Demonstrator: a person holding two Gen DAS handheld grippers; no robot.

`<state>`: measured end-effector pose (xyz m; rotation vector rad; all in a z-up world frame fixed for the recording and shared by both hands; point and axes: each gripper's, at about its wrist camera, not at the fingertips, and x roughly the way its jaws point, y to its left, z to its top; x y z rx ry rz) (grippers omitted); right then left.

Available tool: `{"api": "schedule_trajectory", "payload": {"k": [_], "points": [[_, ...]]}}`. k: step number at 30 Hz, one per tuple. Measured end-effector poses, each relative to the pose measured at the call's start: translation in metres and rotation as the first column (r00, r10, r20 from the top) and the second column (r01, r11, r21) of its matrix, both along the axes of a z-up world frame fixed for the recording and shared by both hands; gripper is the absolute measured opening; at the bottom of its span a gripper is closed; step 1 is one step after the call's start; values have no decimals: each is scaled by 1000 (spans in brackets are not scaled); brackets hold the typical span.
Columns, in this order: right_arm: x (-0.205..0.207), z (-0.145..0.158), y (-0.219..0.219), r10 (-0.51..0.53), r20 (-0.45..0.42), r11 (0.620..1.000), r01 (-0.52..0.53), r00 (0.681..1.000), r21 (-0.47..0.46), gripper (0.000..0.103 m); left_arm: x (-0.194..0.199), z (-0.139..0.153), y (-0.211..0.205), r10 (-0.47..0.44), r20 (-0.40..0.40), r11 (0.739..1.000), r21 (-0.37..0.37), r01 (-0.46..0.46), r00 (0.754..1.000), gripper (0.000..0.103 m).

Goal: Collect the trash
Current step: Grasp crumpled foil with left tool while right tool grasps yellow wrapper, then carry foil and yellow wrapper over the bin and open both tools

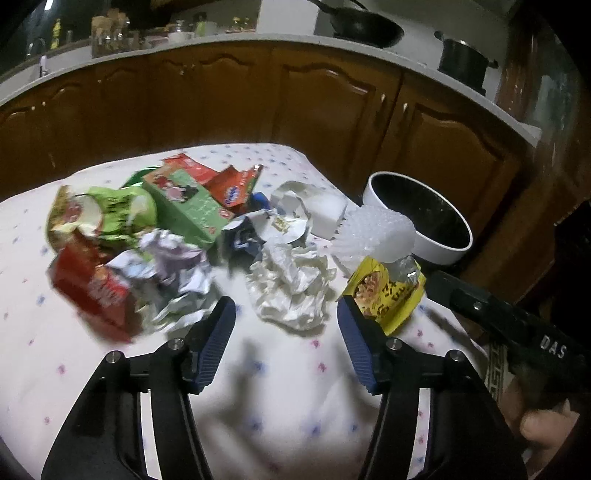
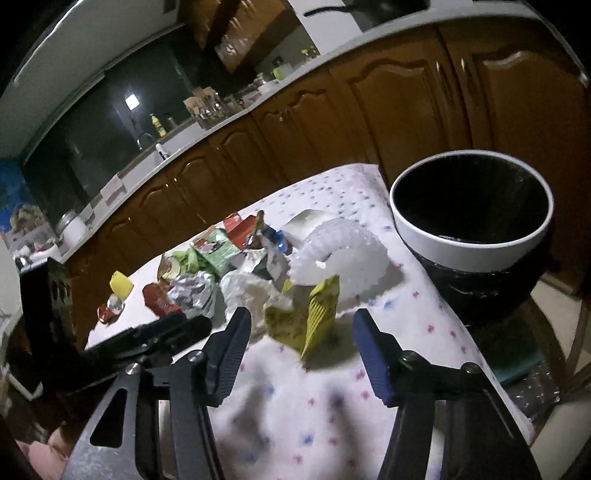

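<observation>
A heap of trash lies on the dotted tablecloth (image 1: 258,387): a green wrapper (image 1: 110,214), a green carton (image 1: 188,210), a red box (image 1: 92,291), crumpled paper (image 1: 170,266), a crumpled white tissue (image 1: 291,284), a white foam net (image 1: 376,232) and a yellow packet (image 1: 388,291). My left gripper (image 1: 286,314) is open, its tips just short of the tissue. My right gripper (image 2: 303,317) is open with the yellow packet (image 2: 321,314) between its tips, pads not pressing it. A white-rimmed bin (image 2: 469,251) with a black liner stands at the table's right corner.
Brown kitchen cabinets (image 1: 221,99) run behind the table under a white counter with a pan (image 1: 365,29) and a pot (image 1: 461,59). At the table's far left sit a yellow sponge (image 2: 122,284) and a small glass (image 2: 114,304). The table edge drops off right of the bin.
</observation>
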<state>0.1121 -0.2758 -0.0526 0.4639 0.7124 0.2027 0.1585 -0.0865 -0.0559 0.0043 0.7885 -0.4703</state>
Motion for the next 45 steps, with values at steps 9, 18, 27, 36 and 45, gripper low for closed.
{"api": "schedule_trajectory", "payload": {"k": [9, 18, 27, 36, 45], "points": [[25, -26, -10, 41, -75, 993, -32, 996, 113, 15, 28, -22, -19, -43, -72, 999, 29, 45, 997, 30], [6, -16, -4, 77, -37, 989, -72, 996, 128, 2, 13, -15, 1, -46, -65, 998, -44, 43, 997, 8], [-15, 10, -15, 64, 25, 989, -67, 998, 132, 2, -10, 15, 2, -76, -13, 993, -91, 75, 997, 8], [-22, 32, -46, -7, 74, 995, 0, 997, 95, 2, -9, 49, -28, -142, 54, 984, -102, 147, 988, 8], [-9, 50, -96, -86, 106, 996, 85, 991, 15, 2, 8, 69, -84, -223, 78, 971, -71, 229, 972, 8]]}}
